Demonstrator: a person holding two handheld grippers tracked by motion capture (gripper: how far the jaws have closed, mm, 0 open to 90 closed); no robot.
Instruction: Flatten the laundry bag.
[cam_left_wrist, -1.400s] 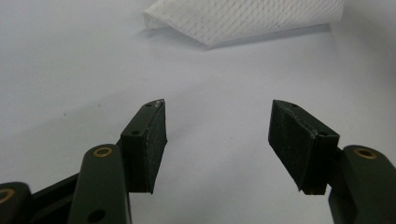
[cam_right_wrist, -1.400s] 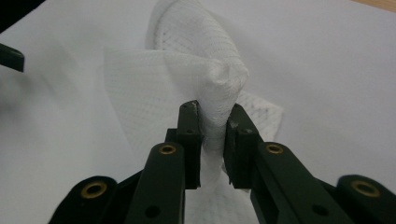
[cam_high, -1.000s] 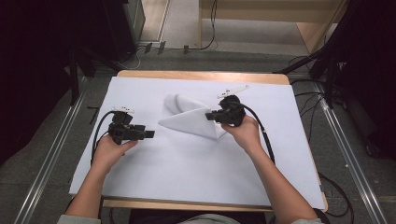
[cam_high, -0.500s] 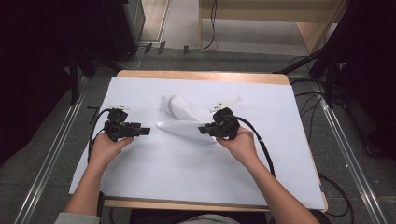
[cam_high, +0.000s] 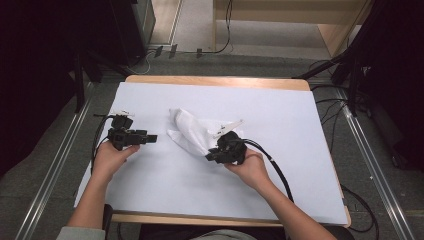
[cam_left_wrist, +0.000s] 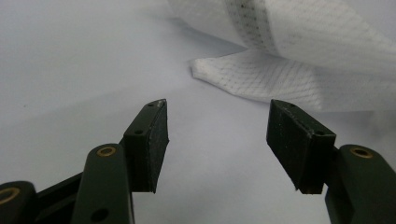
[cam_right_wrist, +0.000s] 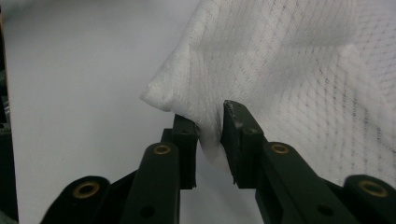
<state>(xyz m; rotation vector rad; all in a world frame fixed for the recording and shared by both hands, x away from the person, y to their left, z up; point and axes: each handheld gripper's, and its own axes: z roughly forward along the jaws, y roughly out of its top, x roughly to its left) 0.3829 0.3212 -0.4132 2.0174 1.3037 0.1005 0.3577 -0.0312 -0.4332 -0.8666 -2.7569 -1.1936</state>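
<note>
A crumpled white mesh cloth (cam_high: 192, 131) lies near the middle of the white table cover (cam_high: 300, 120). My right gripper (cam_high: 212, 154) is shut on a fold of the cloth (cam_right_wrist: 261, 79) at its near end, the fabric pinched between the pads. My left gripper (cam_high: 151, 138) hovers to the left of the cloth, open with nothing between its fingers. In the left gripper view, a flat corner of the cloth (cam_left_wrist: 261, 79) lies just beyond my left gripper (cam_left_wrist: 217, 137).
The table's wooden edge (cam_high: 215, 80) shows at the back. A black cable (cam_high: 275, 170) trails from the right gripper over the cover. Metal rails (cam_high: 55, 165) run along both sides on the floor.
My right gripper has pulled the cloth toward the near side and slightly left, bunching it up. My left gripper has shifted a little nearer and stayed open.
</note>
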